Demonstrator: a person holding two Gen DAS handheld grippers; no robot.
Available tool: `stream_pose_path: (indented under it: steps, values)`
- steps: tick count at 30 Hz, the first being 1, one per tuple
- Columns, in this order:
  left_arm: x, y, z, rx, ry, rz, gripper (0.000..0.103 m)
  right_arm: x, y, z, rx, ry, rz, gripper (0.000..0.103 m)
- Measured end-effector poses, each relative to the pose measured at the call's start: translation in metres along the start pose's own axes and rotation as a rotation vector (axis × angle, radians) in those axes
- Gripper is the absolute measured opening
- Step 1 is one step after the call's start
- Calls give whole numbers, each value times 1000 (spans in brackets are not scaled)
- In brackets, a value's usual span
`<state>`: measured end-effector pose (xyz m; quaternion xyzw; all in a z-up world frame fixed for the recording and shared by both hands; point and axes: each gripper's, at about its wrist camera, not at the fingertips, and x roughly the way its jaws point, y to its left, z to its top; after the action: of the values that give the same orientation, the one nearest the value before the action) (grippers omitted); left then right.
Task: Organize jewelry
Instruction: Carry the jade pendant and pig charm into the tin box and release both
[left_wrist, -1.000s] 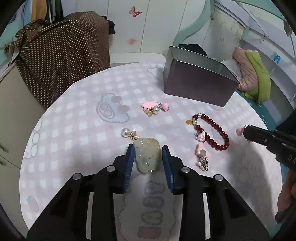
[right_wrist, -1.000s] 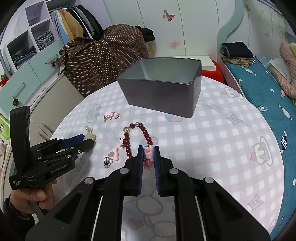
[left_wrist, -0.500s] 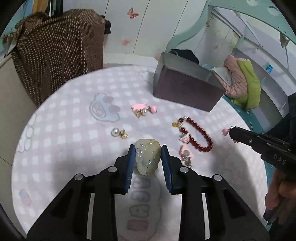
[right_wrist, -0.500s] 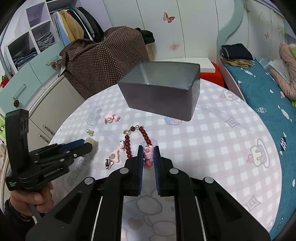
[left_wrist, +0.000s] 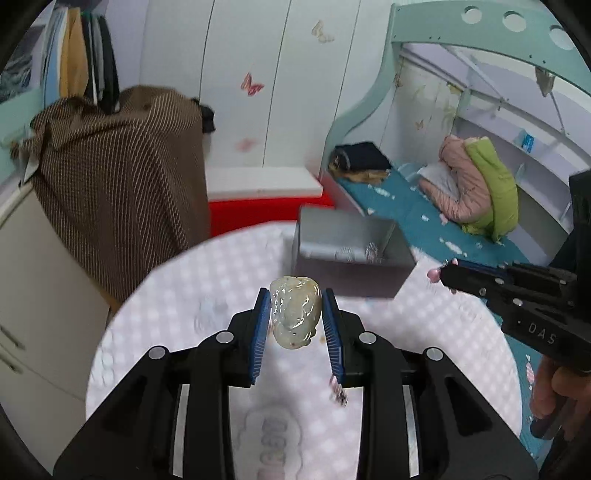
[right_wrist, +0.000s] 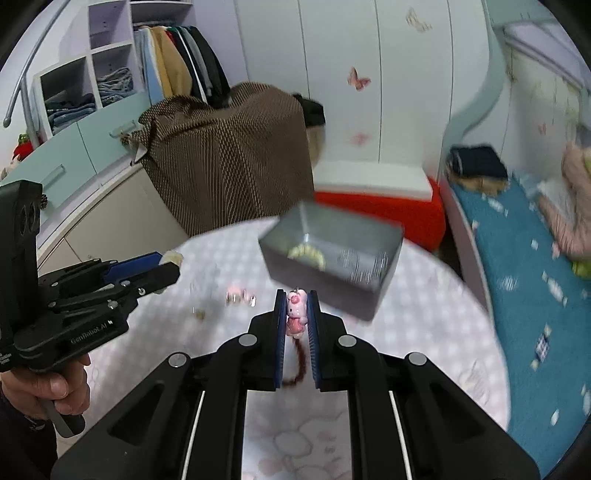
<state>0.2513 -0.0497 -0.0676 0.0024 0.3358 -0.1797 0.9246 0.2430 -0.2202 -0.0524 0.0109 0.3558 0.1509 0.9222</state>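
Note:
My left gripper (left_wrist: 294, 313) is shut on a pale jade pendant (left_wrist: 294, 312) and holds it up in the air above the round table (left_wrist: 177, 295). My right gripper (right_wrist: 296, 312) is shut on a pink cat charm (right_wrist: 296, 312); a dark red bead strand (right_wrist: 295, 367) hangs below it. The grey metal box (left_wrist: 351, 254) stands open at the table's far side, in front of both grippers; in the right wrist view (right_wrist: 332, 258) a yellowish bangle (right_wrist: 306, 254) and a silvery chain lie inside. The right gripper shows in the left view (left_wrist: 441, 275), the left gripper in the right view (right_wrist: 168, 264).
A pink earring pair (right_wrist: 240, 295) and a small gold earring (right_wrist: 199, 314) lie blurred on the tablecloth. A brown dotted cloth covers furniture (left_wrist: 118, 177) behind the table. A red and white bench (left_wrist: 262, 199) and a bed (left_wrist: 461, 229) lie beyond.
Both grippers have lifted well above the table with their pieces and tilted up toward the box. The red bead bracelet has left the table and hangs from the right gripper.

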Motion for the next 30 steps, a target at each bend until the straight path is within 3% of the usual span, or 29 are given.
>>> stream_pose_path:
  steps: [8,15,21,27,30]
  values:
    - [11,-11,60,17,-64,-46,28,-4,-13,59,-46,-83,-31,10]
    - [48,-17,104,6,-36,-133,28,23,-38,84,-22,-46,-23,10]
    - [93,-24,114,-6,50,-193,28,56,-54,81,28,43,5,10]
    - [128,-20,107,-28,139,-193,30,75,-61,75,58,102,16,12]
    - [128,-13,106,-49,134,-176,44,76,-67,72,93,104,14,25]
